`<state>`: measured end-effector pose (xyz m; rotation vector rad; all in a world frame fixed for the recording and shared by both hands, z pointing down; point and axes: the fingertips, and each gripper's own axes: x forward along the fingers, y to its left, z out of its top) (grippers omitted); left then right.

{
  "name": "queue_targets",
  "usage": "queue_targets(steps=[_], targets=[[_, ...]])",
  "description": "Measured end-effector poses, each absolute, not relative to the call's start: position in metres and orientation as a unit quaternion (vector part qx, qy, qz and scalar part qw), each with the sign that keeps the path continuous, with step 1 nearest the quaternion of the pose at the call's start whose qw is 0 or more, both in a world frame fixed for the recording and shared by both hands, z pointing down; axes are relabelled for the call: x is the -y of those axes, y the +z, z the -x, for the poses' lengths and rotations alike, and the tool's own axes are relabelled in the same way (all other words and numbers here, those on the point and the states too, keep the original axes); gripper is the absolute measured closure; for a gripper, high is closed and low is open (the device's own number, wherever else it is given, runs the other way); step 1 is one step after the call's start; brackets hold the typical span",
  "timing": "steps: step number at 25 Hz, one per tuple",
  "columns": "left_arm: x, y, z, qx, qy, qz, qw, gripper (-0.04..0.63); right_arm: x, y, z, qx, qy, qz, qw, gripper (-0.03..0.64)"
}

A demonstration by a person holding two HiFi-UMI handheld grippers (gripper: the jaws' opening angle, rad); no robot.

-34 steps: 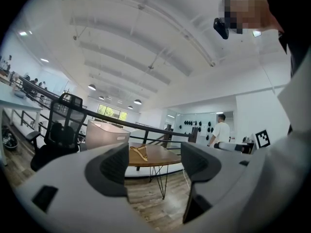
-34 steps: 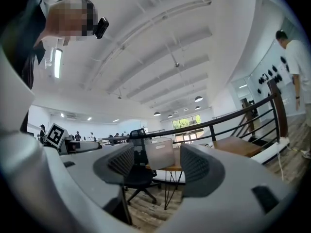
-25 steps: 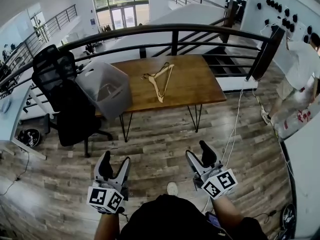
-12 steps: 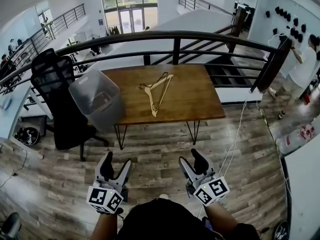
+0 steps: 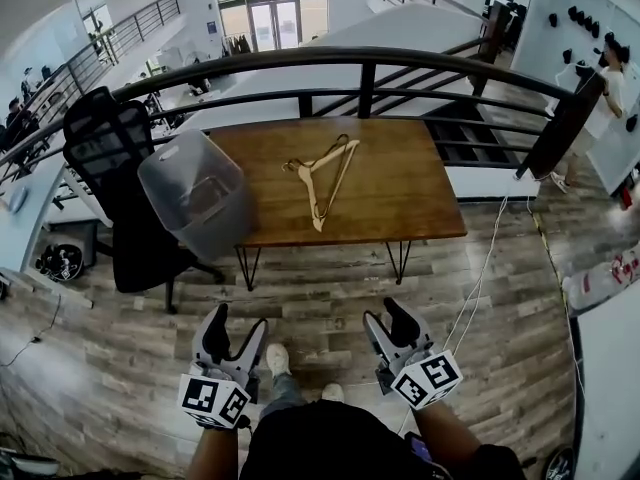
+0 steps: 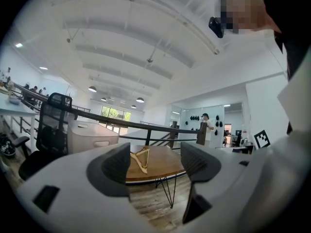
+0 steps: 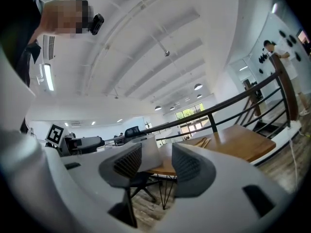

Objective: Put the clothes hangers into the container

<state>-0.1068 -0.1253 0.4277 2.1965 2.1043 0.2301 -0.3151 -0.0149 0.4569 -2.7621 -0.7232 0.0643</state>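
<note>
Wooden clothes hangers (image 5: 322, 173) lie flat mid-counter, apparently two stacked together, hooks toward the far left side. They are not in the container and nothing touches them. The wooden counter (image 5: 410, 193) stands on thin black legs in front of a dark railing (image 5: 360, 60).

The grey translucent container (image 5: 195, 193) sits at the counter's left end, open mouth up. It is left of the hangers and apart from them. What lies inside it can't be made out. A black office chair (image 5: 120, 163) stands just left of the container.

The left tool (image 5: 240, 316) is low over the wood floor (image 5: 330, 268), close to the person's body and well short of the counter. Its jaws are spread wide with nothing between them. In the left gripper view the hangers (image 6: 141, 158) and container (image 6: 90, 136) show far off past the jaws.

The right tool (image 5: 384, 313) is also low over the floor, well apart from the counter. Its jaws have just been closing and the gap is narrower than the left tool's. The jaws are still apart and pinch nothing; the right gripper view shows only the distant counter through the gap.

A white cable (image 5: 478, 258) runs across the floor on the right. Another person (image 5: 608, 73) stands far right by the wall.
</note>
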Motion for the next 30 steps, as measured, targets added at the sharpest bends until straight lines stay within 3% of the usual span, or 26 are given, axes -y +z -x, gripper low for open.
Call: queue_targets(steps=[17, 21, 30], targets=[[0.029, 0.423, 0.006, -0.721, 0.05, -0.689, 0.047, 0.272, -0.069, 0.453, 0.192, 0.297, -0.036, 0.949, 0.102, 0.45], [0.017, 0.419, -0.021, -0.725, 0.053, -0.684, 0.062, 0.273, -0.088, 0.455, 0.161, 0.307, -0.047, 0.945, 0.106, 0.505], [0.009, 0.401, -0.082, -0.732, 0.041, -0.677, 0.068, 0.273, -0.115, 0.465, 0.101, 0.317, -0.077, 0.939, 0.107, 0.5]])
